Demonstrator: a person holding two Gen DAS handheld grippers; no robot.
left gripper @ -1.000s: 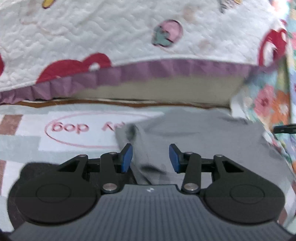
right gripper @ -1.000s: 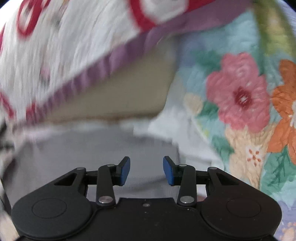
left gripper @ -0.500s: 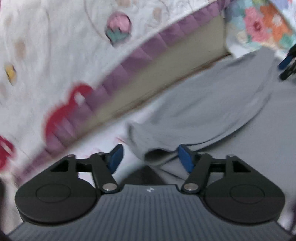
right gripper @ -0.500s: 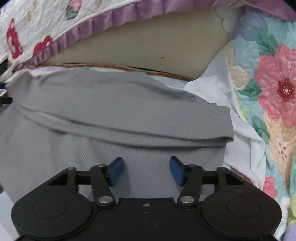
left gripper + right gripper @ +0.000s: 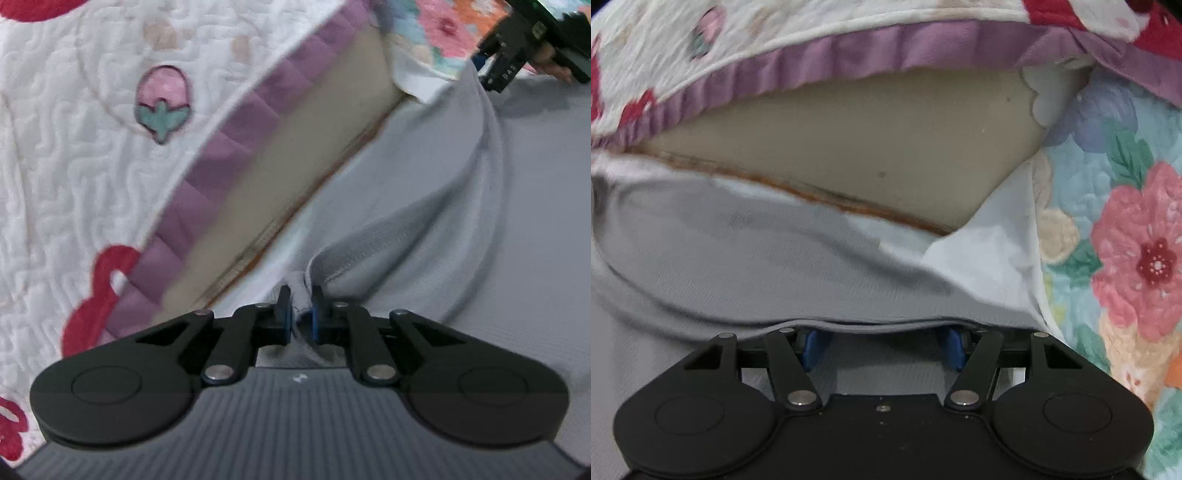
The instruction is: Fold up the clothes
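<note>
A grey garment (image 5: 424, 206) lies spread on the floor beside a bed. My left gripper (image 5: 298, 314) is shut on a bunched corner of the garment near its hem. In the right wrist view the same grey garment (image 5: 738, 266) fills the lower half. My right gripper (image 5: 882, 341) is open wide, and a folded edge of the garment lies across its blue fingertips (image 5: 812, 345), hiding their ends. The right gripper also shows in the left wrist view (image 5: 517, 44) at the top right, at the garment's far end.
A white quilt (image 5: 74, 129) with a purple frill hangs over the beige mattress side (image 5: 849, 147). A floral quilt (image 5: 1137, 258) lies to the right, with white cloth (image 5: 979, 258) under its edge. A brown floor edge runs under the bed.
My left gripper has closed on the garment's corner. My right gripper has opened wider and slid forward under the garment's folded edge.
</note>
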